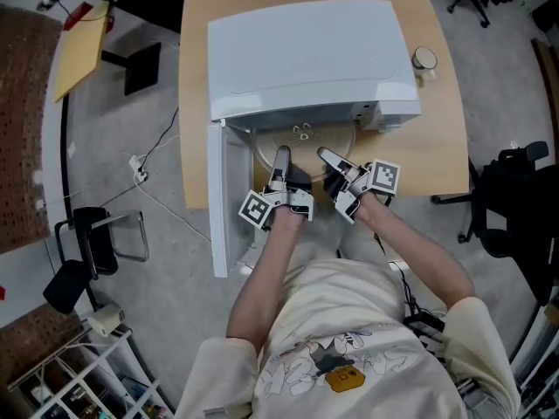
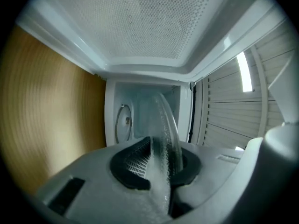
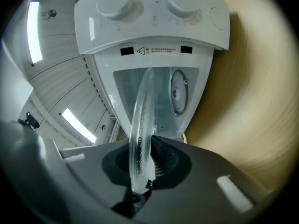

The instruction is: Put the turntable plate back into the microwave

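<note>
The clear glass turntable plate lies level at the mouth of the white microwave, half under its front edge. My left gripper is shut on the plate's near left rim, and my right gripper is shut on its near right rim. In the left gripper view the plate stands edge-on between the pads of the left gripper, with the microwave cavity just beyond. The right gripper view shows the plate edge-on in the right gripper, below the panel with two knobs.
The microwave door hangs open on the left, past the edge of the wooden table. A small white round object sits on the table to the right of the microwave. Office chairs and cables are on the floor around.
</note>
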### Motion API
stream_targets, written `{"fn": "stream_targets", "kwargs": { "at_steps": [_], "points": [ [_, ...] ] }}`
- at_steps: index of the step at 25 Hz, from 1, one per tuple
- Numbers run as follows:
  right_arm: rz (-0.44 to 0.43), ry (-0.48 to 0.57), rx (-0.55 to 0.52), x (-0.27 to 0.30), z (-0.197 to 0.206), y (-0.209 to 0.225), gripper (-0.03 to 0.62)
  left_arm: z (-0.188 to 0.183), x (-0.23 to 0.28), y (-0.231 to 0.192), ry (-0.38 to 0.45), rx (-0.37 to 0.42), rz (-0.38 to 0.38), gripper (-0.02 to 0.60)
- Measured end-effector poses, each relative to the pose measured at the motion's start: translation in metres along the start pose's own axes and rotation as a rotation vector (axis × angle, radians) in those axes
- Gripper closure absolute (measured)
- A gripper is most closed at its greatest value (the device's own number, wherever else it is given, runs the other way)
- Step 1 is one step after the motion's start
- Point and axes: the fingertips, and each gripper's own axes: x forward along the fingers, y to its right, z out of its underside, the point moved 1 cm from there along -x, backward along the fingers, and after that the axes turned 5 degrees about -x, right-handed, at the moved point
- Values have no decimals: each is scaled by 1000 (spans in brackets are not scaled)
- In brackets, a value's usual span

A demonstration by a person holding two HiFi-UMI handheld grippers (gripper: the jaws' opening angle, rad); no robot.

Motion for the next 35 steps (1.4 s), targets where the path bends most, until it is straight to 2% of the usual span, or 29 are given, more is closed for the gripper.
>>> {"fn": "stream_targets", "kwargs": {
  "at_steps": [3,5,8,10,14,15,17,21,25,29,32,35],
  "points": [
    [7,-3,4,6,-5,5,556,-5,5,-4,19,-16,10,549],
    [14,-4,3,8,-7,10,557,-8,6,-7,30,-25,23,525],
    [11,15,20,18,-12,13,558,-6,8,-11,-3,-9,22,519],
    [8,34,27,25,-17,14,559,-2,7,-12,-29,2,12,487],
    [14,54,3,36,-27,18,559,-1,11,-13,-52,27,5,511],
    [12,59,-3,39,-29,18,559,-2,13,-14,-52,22,-5,540],
    [6,70,-18,41,-32,20,558,-4,17,-16,-42,-2,-22,555],
    [23,102,-36,47,-51,26,556,-8,38,-21,-57,-1,-8,557],
    [26,143,-29,60,-69,29,544,-12,60,-29,-37,-66,-15,545],
    [53,172,-22,61,-72,35,484,-17,64,-42,-33,-82,-55,545],
    [65,144,2,59,-68,40,476,-19,68,-48,-32,-84,-67,545],
    [104,75,-36,55,-59,49,494,-21,74,-51,-36,-79,-80,543]
  ]
}}
